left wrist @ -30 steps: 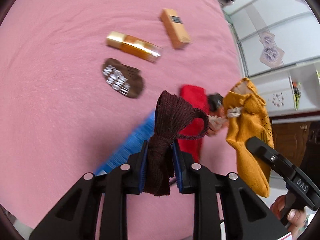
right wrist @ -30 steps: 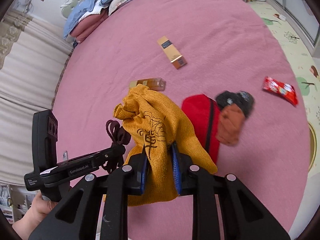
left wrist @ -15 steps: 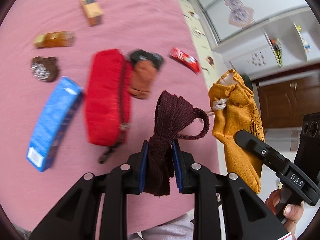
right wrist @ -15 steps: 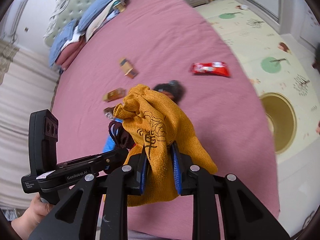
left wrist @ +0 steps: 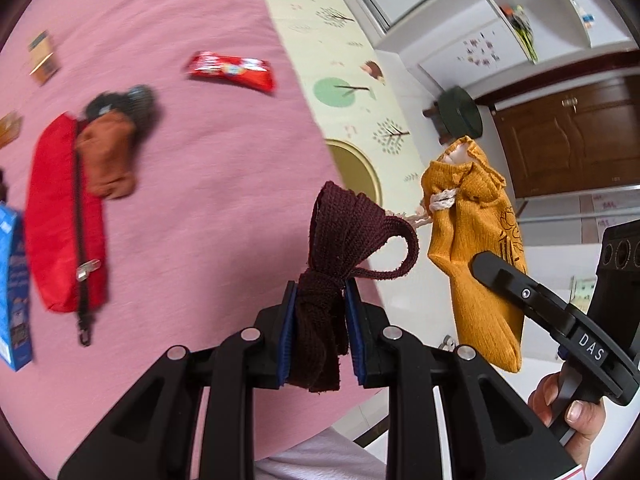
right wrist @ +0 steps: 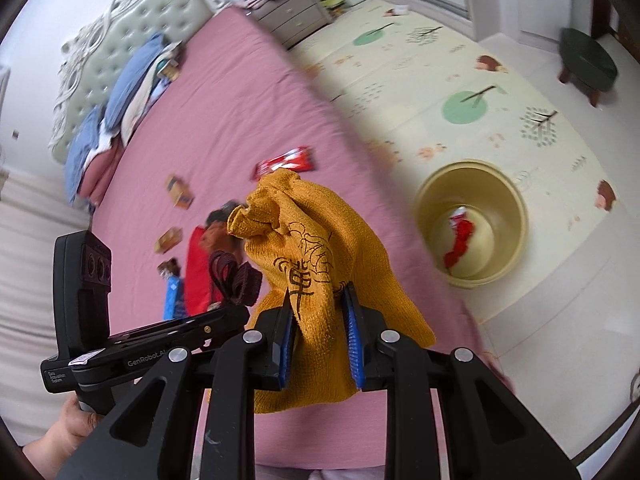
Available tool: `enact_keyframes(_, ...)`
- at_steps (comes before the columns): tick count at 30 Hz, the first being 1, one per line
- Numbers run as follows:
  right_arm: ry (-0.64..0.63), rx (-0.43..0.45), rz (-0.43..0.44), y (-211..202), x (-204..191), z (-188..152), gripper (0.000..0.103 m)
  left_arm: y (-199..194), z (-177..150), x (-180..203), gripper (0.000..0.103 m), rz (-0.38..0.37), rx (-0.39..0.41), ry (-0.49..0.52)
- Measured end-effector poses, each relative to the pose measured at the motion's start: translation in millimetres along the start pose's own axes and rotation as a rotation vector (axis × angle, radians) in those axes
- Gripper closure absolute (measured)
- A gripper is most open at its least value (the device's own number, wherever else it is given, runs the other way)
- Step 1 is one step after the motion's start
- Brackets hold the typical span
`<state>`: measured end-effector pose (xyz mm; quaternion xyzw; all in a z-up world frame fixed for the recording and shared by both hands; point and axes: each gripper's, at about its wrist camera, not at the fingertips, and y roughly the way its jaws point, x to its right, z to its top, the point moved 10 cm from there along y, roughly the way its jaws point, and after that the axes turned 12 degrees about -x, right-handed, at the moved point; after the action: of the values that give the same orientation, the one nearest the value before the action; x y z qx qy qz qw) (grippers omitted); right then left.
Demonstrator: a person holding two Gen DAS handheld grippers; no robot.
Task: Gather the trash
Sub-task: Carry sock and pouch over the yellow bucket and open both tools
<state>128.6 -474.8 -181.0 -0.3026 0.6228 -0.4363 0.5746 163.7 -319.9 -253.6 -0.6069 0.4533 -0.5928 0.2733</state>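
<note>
My left gripper point(left wrist: 320, 304) is shut on a dark maroon knotted strap point(left wrist: 340, 240), held above the edge of the pink bed point(left wrist: 208, 160). My right gripper point(right wrist: 318, 320) is shut on a mustard-yellow knitted pouch point(right wrist: 320, 248), which also shows in the left wrist view point(left wrist: 476, 248). A gold round bin point(right wrist: 472, 224) stands on the floor beside the bed, with red trash inside. A red snack wrapper point(left wrist: 232, 70) lies on the bed near its edge.
On the bed lie a red zip pouch point(left wrist: 60, 216), a brown and grey sock bundle point(left wrist: 116, 136), a blue box point(left wrist: 12, 288) and small cardboard boxes point(right wrist: 180, 196). Pillows point(right wrist: 120, 108) are piled at the headboard. A dark green stool point(right wrist: 588, 60) stands on the play mat.
Both grippers have swung right, from over the bed toward its edge and the floor. The gold bin has come fully into the right wrist view. Both grips are unchanged.
</note>
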Motion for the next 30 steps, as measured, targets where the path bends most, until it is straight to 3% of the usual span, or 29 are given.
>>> enact_keyframes(14, 0.161, 0.026, -0.01, -19, 119, 34, 0.079, 74, 59, 84, 0.079, 0.018, -0.104, 0.103)
enact_keyframes(23, 0.206, 0.028, -0.013, -17, 159, 60, 0.078, 105, 96, 116, 0.079, 0.003, -0.125, 0.123)
enact_keyframes(26, 0.195, 0.03, -0.007, -18, 164, 74, 0.069, 107, 112, 124, 0.078, 0.001, -0.097, 0.153)
enact_keyframes(27, 0.199, 0.038, -0.011, -19, 166, 78, 0.066, 107, 116, 124, 0.073, 0.011, -0.089, 0.158)
enact_keyframes(28, 0.205, 0.044, -0.008, -20, 169, 82, 0.061, 108, 120, 125, 0.059, 0.018, -0.083, 0.162)
enact_keyframes(30, 0.218, 0.048, -0.014, -22, 173, 89, 0.052, 106, 128, 122, 0.041, 0.053, -0.065, 0.16)
